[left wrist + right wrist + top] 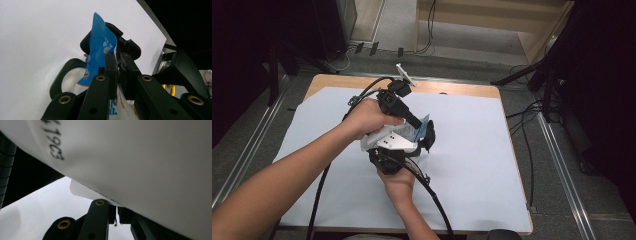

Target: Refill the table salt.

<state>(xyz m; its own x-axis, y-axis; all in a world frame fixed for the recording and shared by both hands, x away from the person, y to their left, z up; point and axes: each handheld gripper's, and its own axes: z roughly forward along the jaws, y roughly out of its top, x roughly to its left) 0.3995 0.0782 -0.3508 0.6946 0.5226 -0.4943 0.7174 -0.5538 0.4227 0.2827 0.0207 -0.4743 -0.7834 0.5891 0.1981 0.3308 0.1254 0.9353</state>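
A person's two forearms come in from the bottom edge of the high view and meet near the middle of a table (472,89) covered by a white sheet (472,170). Starting at nine o'clock, the left forearm crosses diagonally to the left hand (368,119), which holds the left gripper (424,131) pointing toward four o'clock. Just beside it, at about six o'clock from that hand, the right hand (398,182) holds the right gripper (414,150) pointing up toward twelve o'clock. Between the two grippers, above the middle of the sheet, is a blue and white packet (418,129). In the left gripper view, the left gripper's fingers (111,67) are pressed together, pinching the packet (100,53), whose blue end stands up toward twelve o'clock. In the right gripper view, the right gripper's fingers (112,213) are likewise pressed together on a thin edge of the packet (140,162), whose white face with black printed code spreads across the top. Black cables (319,190) trail from both grippers off the near edge of the table.
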